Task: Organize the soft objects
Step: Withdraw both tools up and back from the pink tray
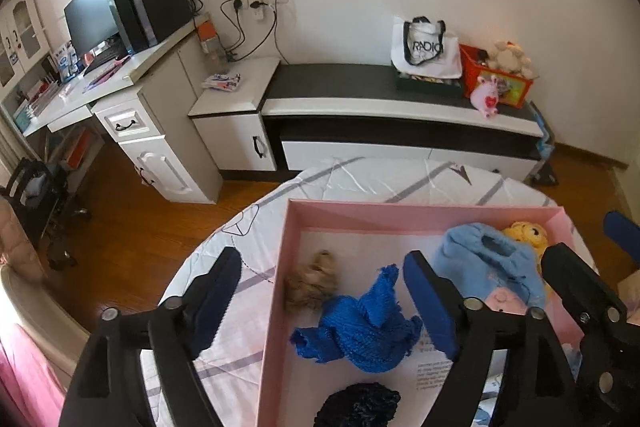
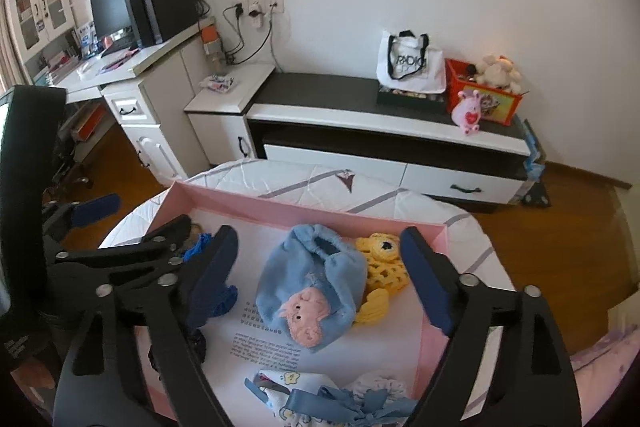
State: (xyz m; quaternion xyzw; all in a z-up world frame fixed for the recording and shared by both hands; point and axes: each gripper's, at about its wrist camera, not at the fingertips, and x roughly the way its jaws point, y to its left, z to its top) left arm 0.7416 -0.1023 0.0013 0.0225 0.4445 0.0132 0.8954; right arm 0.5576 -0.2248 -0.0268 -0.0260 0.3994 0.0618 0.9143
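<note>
A pink box (image 1: 280,267) lies open on a round white-clothed table (image 1: 248,211). It holds a tan furry piece (image 1: 312,281), a bright blue knit (image 1: 360,335), a dark knit ball (image 1: 358,405), a light blue pouch (image 1: 484,259) with a pink pig face, and a yellow crochet toy (image 1: 526,233). My left gripper (image 1: 324,303) is open and empty above the box's left side. My right gripper (image 2: 320,279) is open and empty over the pouch (image 2: 310,283) and yellow toy (image 2: 380,267). White and blue cloth items (image 2: 320,399) lie at the box's near edge.
A low black-and-white cabinet (image 1: 380,107) stands behind the table with a white tote bag (image 1: 424,47), a red toy box (image 1: 496,75) and a pink plush (image 1: 486,101). A white desk (image 1: 100,95) with a monitor and computer is at left. Wooden floor surrounds the table.
</note>
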